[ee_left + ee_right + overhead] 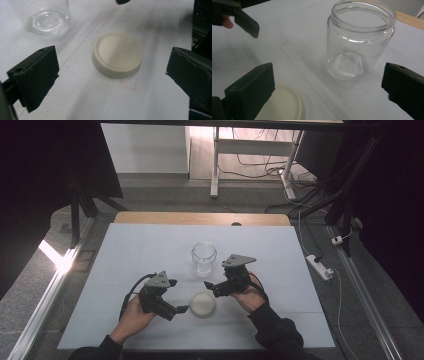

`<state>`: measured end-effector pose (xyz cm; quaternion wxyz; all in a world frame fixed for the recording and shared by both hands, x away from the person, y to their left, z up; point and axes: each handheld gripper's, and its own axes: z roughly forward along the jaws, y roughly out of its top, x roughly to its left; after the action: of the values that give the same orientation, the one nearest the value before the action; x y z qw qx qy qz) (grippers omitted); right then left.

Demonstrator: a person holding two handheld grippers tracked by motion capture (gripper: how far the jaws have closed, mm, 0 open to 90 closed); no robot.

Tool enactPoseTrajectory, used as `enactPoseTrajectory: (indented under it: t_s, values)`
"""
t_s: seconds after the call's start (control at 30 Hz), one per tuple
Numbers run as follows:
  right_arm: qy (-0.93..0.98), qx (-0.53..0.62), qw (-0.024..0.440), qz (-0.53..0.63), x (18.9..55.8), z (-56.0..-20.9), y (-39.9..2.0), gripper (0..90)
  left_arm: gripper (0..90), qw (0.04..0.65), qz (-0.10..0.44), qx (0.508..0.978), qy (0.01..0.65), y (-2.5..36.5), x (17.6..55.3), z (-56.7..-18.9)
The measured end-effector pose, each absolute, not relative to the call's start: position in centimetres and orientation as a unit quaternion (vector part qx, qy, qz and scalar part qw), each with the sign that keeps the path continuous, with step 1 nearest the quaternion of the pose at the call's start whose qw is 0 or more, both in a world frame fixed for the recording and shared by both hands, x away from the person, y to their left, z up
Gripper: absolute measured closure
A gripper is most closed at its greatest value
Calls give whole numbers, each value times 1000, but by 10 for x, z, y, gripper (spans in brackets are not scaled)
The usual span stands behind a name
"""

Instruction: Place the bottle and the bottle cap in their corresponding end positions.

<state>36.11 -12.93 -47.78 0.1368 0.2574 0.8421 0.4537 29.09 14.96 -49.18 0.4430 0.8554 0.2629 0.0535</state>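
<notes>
A clear glass jar stands upright and open-mouthed near the middle of the white table top. A round cream lid lies flat in front of it. My left gripper is open just left of the lid; in the left gripper view the lid lies between and beyond the spread jaws. My right gripper is open between the jar and the lid. In the right gripper view the jar stands ahead between the jaws and the lid lies at the lower left.
A wooden strip runs along the table's far edge. A white desk frame and loose cables stand on the floor behind. A power strip lies on the floor at the right. Black stands flank both sides.
</notes>
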Motion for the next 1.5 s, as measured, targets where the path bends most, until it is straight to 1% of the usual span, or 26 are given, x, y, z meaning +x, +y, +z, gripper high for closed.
enactPoseTrajectory:
  t_s: [0.13, 0.47, 1.0, 1.5]
  values:
    - [845, 249, 146, 450, 350, -474, -135, 0, 0, 451, 56, 849, 272, 159, 286, -489]
    - [842, 246, 144, 458, 324, -469, -152, 0, 0, 463, 67, 834, 293, 180, 272, -484]
    - [838, 268, 146, 452, 298, -472, -187, 0, 0, 463, 82, 818, 330, 210, 254, -485]
    - [827, 304, 168, 442, 276, -476, -226, 0, 1, 458, 96, 805, 365, 239, 234, -490]
